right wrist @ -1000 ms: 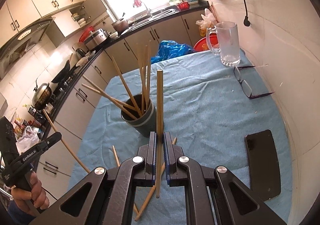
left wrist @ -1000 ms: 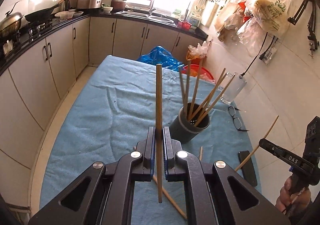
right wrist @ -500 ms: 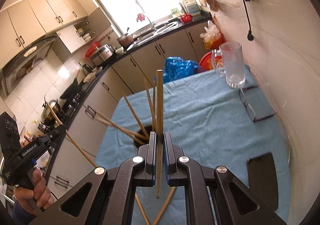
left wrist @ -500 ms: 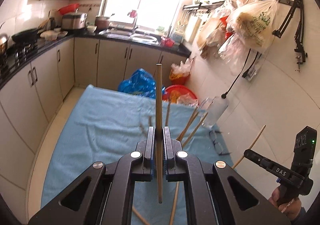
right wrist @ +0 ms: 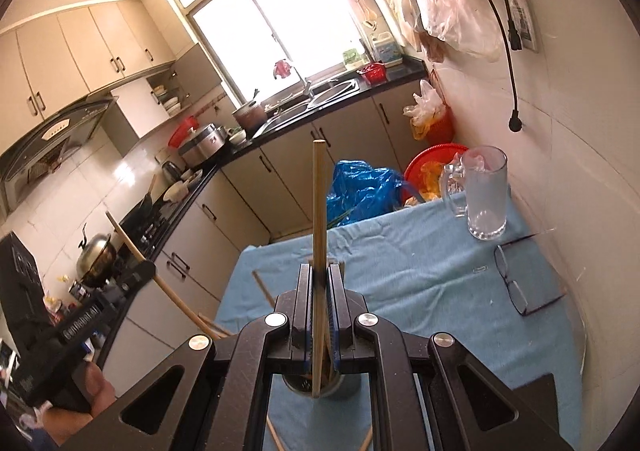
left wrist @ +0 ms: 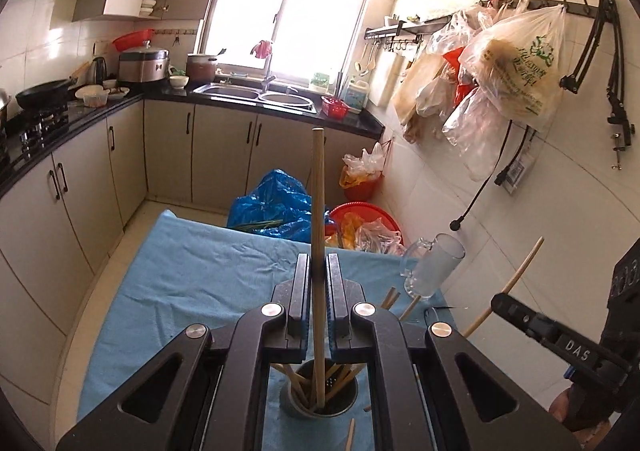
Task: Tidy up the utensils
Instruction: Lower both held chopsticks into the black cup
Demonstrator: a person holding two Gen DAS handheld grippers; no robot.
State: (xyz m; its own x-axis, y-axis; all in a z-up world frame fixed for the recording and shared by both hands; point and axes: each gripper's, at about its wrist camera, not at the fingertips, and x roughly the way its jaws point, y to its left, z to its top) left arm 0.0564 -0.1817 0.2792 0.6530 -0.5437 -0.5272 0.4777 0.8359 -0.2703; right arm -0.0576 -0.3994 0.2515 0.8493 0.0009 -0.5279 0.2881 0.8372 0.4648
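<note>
Both grippers are standing higher over the blue-clothed table [right wrist: 420,271] than a second ago, the left gripper [left wrist: 319,283] and right gripper [right wrist: 320,291] each clenching an upright chopstick [left wrist: 318,211] [right wrist: 319,211] directly above the dark holder [left wrist: 320,401], the wall-side edge crowded by the glass mug [right wrist: 486,195] and spectacles [right wrist: 516,283].

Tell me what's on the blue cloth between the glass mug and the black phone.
A pair of eyeglasses lies on the blue cloth between the glass mug and the black phone, close to the wall; the right wrist view shows it.
</note>
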